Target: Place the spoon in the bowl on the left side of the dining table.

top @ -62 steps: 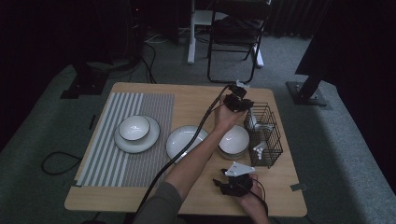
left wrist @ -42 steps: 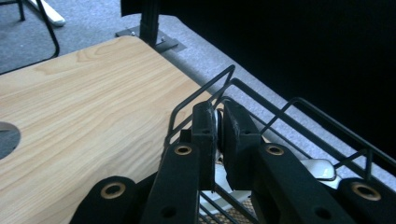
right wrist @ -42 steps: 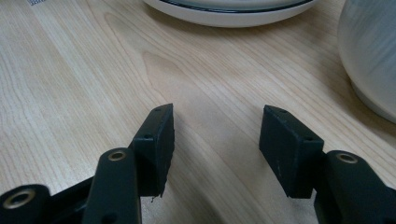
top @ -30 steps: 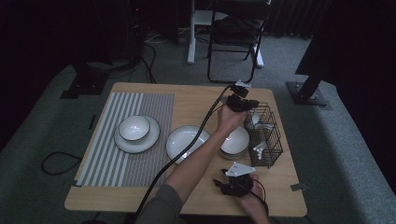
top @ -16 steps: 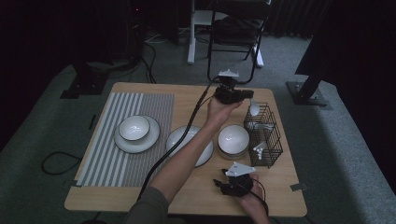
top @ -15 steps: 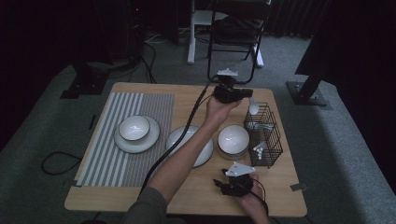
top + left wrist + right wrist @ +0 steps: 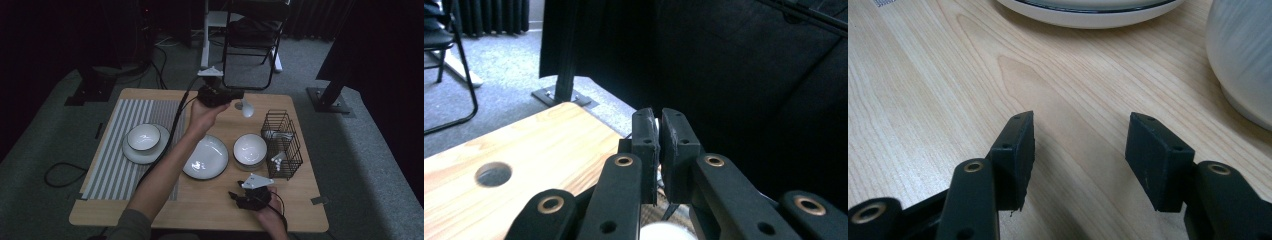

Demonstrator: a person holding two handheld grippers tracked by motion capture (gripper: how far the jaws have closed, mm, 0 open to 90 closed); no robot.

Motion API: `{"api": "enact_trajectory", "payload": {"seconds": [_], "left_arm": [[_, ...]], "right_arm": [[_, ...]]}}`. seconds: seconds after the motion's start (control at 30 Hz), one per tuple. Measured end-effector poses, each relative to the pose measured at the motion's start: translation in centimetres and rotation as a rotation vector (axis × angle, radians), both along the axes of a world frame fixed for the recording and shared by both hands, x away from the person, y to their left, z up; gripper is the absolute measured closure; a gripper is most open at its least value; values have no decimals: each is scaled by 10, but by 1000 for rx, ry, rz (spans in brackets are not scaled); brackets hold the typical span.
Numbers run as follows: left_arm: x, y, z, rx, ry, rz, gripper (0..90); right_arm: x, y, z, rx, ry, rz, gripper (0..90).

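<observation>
My left gripper point(image 7: 239, 95) is raised above the far side of the table and is shut on a white spoon point(image 7: 246, 107), which hangs below and to the right of it. In the left gripper view the jaws point(image 7: 659, 125) stand almost together, and the spoon's white bowl point(image 7: 664, 232) shows at the bottom edge. A black wire basket point(image 7: 282, 145) stands at the table's right with more white pieces inside. My right gripper point(image 7: 239, 196) rests low on the wood near the front edge. It is open, with bare tabletop between its jaws point(image 7: 1078, 145).
A white bowl point(image 7: 250, 149) and a white plate point(image 7: 206, 157) sit mid-table, just ahead of the right gripper. A second bowl point(image 7: 143, 137) stands on a plate on the striped mat point(image 7: 117, 165) at the left. A folding chair point(image 7: 252, 30) stands behind the table.
My left gripper has lifted up and moved left, away from the wire basket, carrying the white spoon with it. The right gripper has stayed put.
</observation>
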State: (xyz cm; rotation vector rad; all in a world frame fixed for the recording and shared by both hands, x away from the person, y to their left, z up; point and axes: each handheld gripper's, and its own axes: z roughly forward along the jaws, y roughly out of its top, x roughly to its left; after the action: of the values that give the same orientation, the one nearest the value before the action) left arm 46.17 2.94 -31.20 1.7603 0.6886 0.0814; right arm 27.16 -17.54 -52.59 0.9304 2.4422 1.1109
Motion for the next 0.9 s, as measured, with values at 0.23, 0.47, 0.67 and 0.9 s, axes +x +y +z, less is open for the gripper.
{"api": "enact_trajectory", "payload": {"seconds": [0.23, 0.47, 0.67, 0.9], "left_arm": [[-9, 43, -7, 41, -6, 49, 866], [-19, 90, -12, 57, -11, 111, 866], [-33, 135, -19, 92, -18, 168, 865], [-44, 180, -32, 94, -2, 250, 865]], "right_arm": [[0, 0, 0, 0, 1, -4, 447], [0, 0, 0, 1, 1, -6, 447], [0, 0, 0, 1, 1, -6, 447], [0, 0, 0, 1, 3, -7, 447]]}}
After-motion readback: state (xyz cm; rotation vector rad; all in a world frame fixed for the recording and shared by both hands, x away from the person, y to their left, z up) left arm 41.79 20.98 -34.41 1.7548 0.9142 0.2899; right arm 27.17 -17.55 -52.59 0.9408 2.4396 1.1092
